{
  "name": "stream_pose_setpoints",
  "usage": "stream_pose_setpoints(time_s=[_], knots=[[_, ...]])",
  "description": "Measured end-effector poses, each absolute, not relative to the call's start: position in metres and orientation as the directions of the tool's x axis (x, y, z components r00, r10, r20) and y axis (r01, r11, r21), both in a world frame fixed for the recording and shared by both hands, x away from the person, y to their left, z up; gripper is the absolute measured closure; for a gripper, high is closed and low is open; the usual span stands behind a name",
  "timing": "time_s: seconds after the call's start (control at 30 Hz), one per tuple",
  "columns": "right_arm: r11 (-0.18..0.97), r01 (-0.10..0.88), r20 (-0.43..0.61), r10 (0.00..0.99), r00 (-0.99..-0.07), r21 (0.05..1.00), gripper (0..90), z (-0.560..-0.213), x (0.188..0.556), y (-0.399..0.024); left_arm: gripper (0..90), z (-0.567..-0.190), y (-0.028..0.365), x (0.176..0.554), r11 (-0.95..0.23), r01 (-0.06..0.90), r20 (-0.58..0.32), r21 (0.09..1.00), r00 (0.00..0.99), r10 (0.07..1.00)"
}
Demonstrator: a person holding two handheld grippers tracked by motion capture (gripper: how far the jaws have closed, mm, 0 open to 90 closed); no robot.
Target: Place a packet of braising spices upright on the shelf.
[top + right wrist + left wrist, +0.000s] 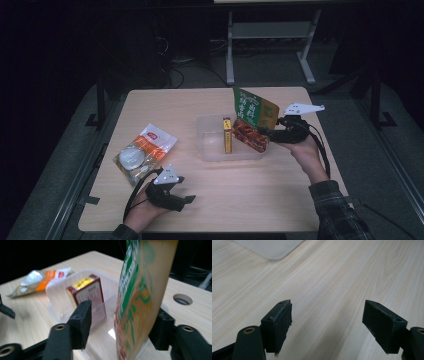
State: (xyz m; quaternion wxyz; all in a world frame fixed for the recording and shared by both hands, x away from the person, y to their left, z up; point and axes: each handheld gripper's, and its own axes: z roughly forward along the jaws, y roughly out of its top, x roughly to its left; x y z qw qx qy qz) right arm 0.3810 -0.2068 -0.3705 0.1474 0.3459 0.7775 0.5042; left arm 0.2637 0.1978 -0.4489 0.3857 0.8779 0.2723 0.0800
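Observation:
A green-and-orange snack packet (254, 120) (140, 302) stands upright in the right end of a clear plastic container (210, 150) (57, 297). Beside it in the container stands a yellow-and-red box (227, 136) (87, 292). My right gripper (267, 132) (123, 315) is open around the packet's lower part. One jaw stands well clear of the packet's face and the other sits behind it. My left gripper (187, 200) (328, 312) rests near the table's front edge, open, with bare wood between its jaws.
A white-and-orange food bag (145, 150) (42, 280) lies on the table left of the container. A corner of the container (272, 250) shows ahead of the left gripper. A round cable hole (182, 299) is in the tabletop. Desk legs stand behind the table.

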Motion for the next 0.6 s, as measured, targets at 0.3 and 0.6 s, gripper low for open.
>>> stream_pose_setpoints(time_s=[0.3,0.6], knots=[[0.272,0.383,0.090,0.701,-0.707,0.883,35.5,-0.374,0.361,-0.223,22.8,-0.449,0.198,0.264,-0.552,0.416,-0.070,0.722,0.838,0.540],[0.317,0.403,0.088,0.683,-0.725,0.859,31.6,-0.390,0.332,-0.229,22.8,-0.450,0.198,0.265,-0.570,0.412,-0.060,0.711,0.843,0.534]])
